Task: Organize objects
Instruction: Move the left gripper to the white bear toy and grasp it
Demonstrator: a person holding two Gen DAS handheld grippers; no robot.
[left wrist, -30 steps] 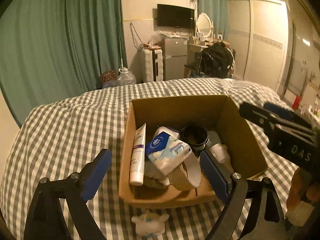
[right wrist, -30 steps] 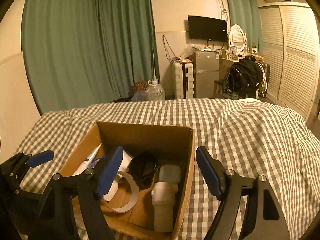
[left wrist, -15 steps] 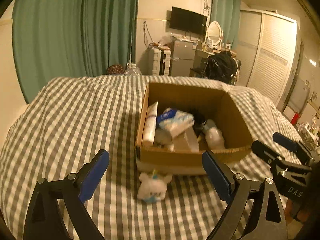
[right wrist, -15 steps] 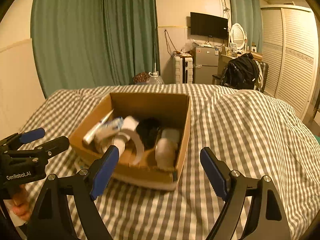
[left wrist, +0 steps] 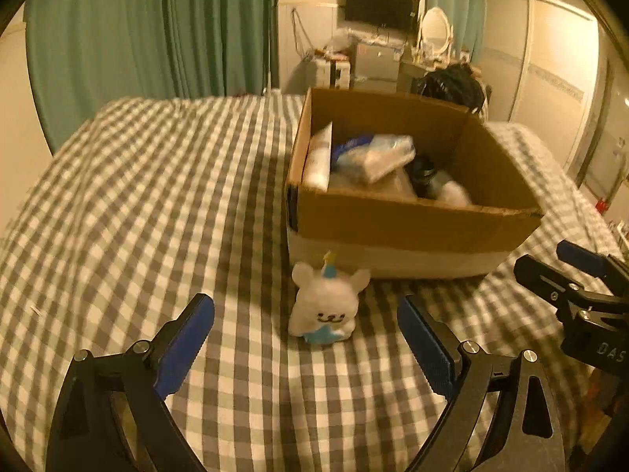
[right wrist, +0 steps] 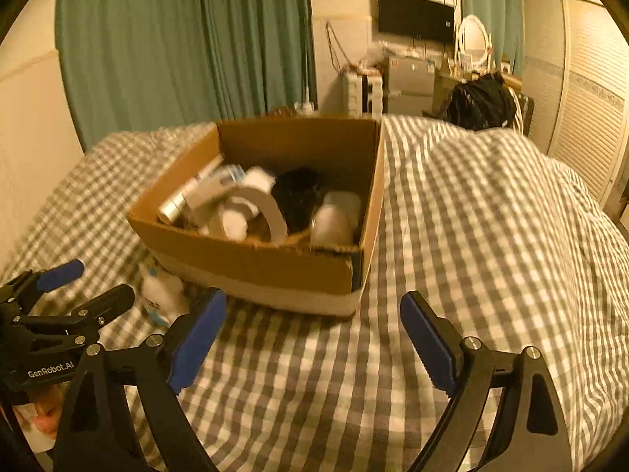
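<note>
A cardboard box (left wrist: pixel 412 224) (right wrist: pixel 255 263) sits on the checked bedspread, holding a white tube (left wrist: pixel 319 157), a tissue pack (left wrist: pixel 373 155), a tape roll (right wrist: pixel 267 208), a black jar (right wrist: pixel 298 196) and a white bottle (right wrist: pixel 334 220). A small white plush toy (left wrist: pixel 326 306) (right wrist: pixel 161 291) lies on the bed against the box's near side. My left gripper (left wrist: pixel 306 338) is open and empty, just short of the plush. My right gripper (right wrist: pixel 314 334) is open and empty, in front of the box's near right corner.
The checked bedspread (right wrist: pixel 491 236) spreads around the box. Green curtains (left wrist: pixel 157 39), a TV (right wrist: pixel 414 15), a small fridge (right wrist: pixel 409 86) and a chair with a black bag (right wrist: pixel 479 102) stand beyond the bed. A wardrobe (right wrist: pixel 589 98) is at the right.
Both grippers have pulled back from over the box and dropped lower. The box now lies further ahead, and the plush sits between my left fingers' line of view.
</note>
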